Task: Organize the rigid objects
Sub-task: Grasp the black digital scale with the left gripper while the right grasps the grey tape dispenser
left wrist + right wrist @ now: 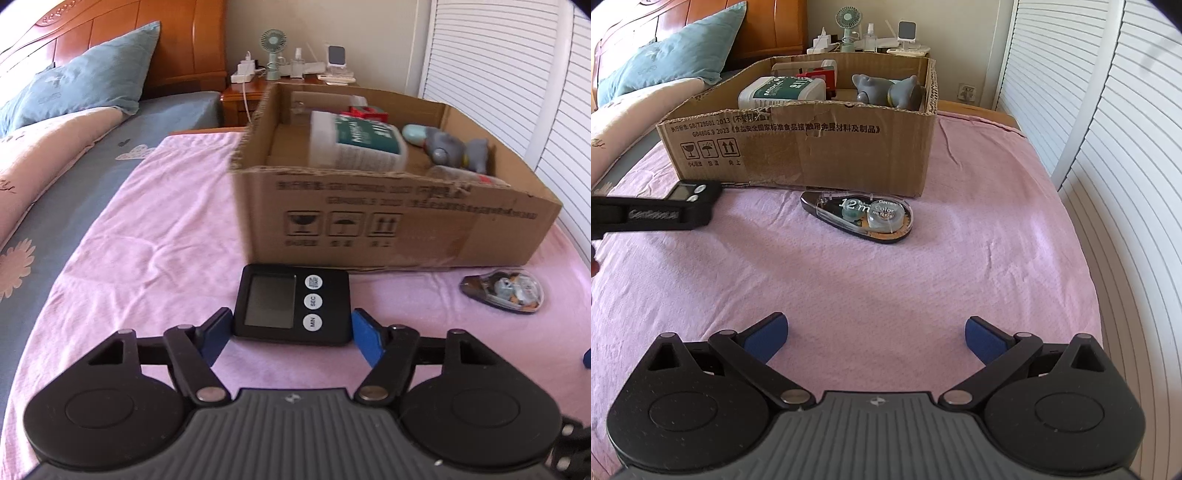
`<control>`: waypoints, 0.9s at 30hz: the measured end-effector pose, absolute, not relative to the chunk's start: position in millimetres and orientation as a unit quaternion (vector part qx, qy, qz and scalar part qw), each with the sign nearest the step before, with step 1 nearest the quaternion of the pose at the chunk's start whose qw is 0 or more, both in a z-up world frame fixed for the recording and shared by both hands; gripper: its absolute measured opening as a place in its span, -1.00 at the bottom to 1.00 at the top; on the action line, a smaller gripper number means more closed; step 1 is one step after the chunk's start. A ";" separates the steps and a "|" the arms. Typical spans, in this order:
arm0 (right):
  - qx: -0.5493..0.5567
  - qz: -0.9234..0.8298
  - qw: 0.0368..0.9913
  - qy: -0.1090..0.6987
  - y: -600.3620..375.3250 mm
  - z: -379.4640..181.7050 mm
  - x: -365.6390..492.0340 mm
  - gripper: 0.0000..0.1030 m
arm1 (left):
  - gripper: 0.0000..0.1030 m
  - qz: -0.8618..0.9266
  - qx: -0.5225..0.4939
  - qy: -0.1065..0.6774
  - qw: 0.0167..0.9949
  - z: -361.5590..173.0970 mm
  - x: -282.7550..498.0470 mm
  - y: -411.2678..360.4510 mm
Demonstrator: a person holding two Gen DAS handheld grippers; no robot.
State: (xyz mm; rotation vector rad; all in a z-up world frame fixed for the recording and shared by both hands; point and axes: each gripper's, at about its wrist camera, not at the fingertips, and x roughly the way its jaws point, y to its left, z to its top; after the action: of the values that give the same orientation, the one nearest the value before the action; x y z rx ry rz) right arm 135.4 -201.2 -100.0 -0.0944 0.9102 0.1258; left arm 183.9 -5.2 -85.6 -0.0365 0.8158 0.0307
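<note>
The left gripper clamped a black digital timer between its blue pads, just before the cardboard box. A correction tape dispenser lay near the box. The right gripper stood wide apart, empty, above the pink cloth.

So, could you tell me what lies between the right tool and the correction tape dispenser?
Nothing but bare pink cloth: the right wrist view shows the open right tool facing the correction tape dispenser.
</note>
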 end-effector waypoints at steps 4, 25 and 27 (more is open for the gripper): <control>-0.044 0.058 0.895 0.440 -196.5 -100.5 149.4 1.00 | 0.35 0.015 -0.019 0.395 0.919 -86.2 182.0 1.4; -0.021 0.016 0.902 0.430 -164.6 -102.5 213.4 1.00 | 0.36 0.015 -0.017 0.390 0.921 -87.5 179.9 2.7; -0.016 0.008 0.903 0.430 -164.1 -102.4 216.3 1.00 | 0.36 0.015 -0.017 0.390 0.921 -87.6 180.4 2.5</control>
State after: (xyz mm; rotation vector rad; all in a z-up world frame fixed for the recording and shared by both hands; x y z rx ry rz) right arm 216.3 -164.1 -102.5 -0.0335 0.8884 0.0165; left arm 180.4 2.5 -87.6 -0.0346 0.8009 0.0318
